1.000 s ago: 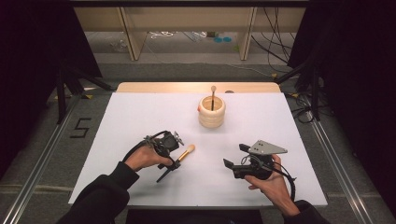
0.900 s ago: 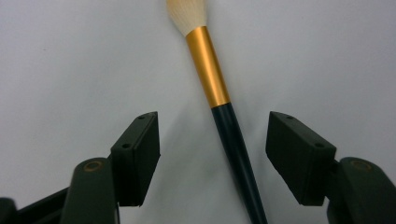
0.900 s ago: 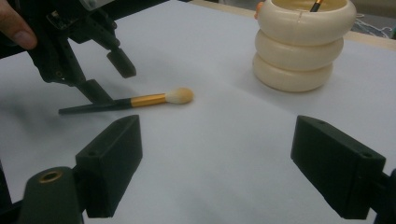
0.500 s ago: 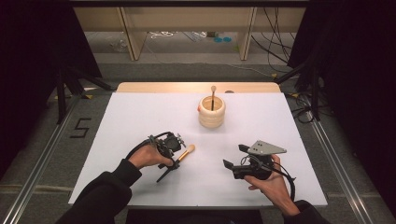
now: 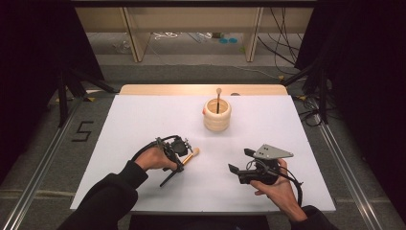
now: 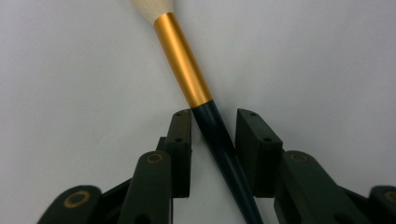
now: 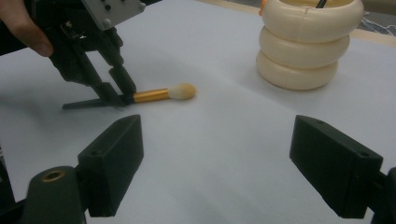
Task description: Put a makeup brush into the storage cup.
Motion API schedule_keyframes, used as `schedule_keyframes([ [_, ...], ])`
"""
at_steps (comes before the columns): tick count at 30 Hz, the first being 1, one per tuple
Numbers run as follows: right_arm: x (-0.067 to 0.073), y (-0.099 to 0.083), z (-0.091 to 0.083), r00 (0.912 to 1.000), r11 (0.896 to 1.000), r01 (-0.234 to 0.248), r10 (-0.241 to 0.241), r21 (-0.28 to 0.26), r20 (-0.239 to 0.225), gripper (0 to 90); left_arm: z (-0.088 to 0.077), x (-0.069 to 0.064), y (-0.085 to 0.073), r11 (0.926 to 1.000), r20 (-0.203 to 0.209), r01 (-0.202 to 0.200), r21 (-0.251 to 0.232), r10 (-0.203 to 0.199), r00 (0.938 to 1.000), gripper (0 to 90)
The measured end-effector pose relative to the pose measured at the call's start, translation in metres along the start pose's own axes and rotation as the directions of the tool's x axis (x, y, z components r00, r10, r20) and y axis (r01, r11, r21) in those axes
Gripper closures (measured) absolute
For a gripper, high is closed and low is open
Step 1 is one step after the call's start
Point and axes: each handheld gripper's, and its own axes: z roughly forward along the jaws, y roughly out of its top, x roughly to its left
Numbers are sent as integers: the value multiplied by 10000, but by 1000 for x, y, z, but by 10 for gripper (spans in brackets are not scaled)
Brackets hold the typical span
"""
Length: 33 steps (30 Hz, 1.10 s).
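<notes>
White table (image 5: 143, 120) with a cream ribbed holder (image 5: 217, 115) standing toward the far middle, one thin dark-handled stick upright inside it with a pale tip on top. In the right gripper view the holder (image 7: 306, 44) looked like three stacked rings, sitting at upper right. A makeup brush (image 5: 184, 163) lay flat on the table nearer the person, left of centre, black tapered handle pointing back toward the person, gold ferrule and pale bristle head pointing toward the holder but well apart from it. Left gripper (image 5: 178, 152) was down over the brush, held by the person's left hand (image 5: 155, 159) in a dark sleeve. In the left gripper view the brush (image 6: 187, 74) ran between the jaws, black handle just below the gold band; the left jaw pad touched or nearly touched the handle, the right pad stood off it with a visible gap, so jaws were apart and not clamped. The right gripper view showed the same brush (image 7: 159, 94) on the surface with the left gripper (image 7: 119, 91) straddling its handle. Right gripper (image 5: 242, 165) was held in the right hand (image 5: 277, 187) over the table's near right part, grey triangular plate on top, cable trailing; its jaws (image 7: 233, 158) stood wide apart with nothing between, well away from brush and holder.
</notes>
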Motion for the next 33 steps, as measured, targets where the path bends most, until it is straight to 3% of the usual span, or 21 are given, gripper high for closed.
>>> schedule_keyframes([
  [5, 0, 0, 0, 10000, 10000, -37, 37, 26, -32, 184, 1, 3, 1, 9993, 142, -94, 363, 89, 9999, 750],
  [10, 1, 0, 1, 9999, 9999, -85, 85, -60, -107, 187, 2, 6, 1, 9987, 271, 90, 494, -104, 9996, 772],
  [18, 1, -1, 2, 9998, 9999, -25, 24, -105, -174, 191, 3, 4, 10, 9927, 142, -223, 1182, 208, 9997, 777],
  [26, 1, -1, 3, 9999, 9999, 13, -15, -132, -169, 193, 2, 3, 9, 9932, 109, -371, 1105, 361, 9993, 784],
  [27, 1, -1, 2, 9996, 9999, -115, 113, -43, -244, 193, 2, 3, 8, 9938, 159, -258, 1083, 242, 9996, 785],
  [29, 1, -1, 3, 9998, 9999, -4, 1, -144, -174, 194, 1, 5, 7, 9952, 182, -365, 913, 350, 9992, 785],
  [33, 1, 0, 1, 9998, 9999, -150, 150, -25, -116, 194, -6, 9, 4, 9994, 215, -164, 308, 157, 9996, 786],
])
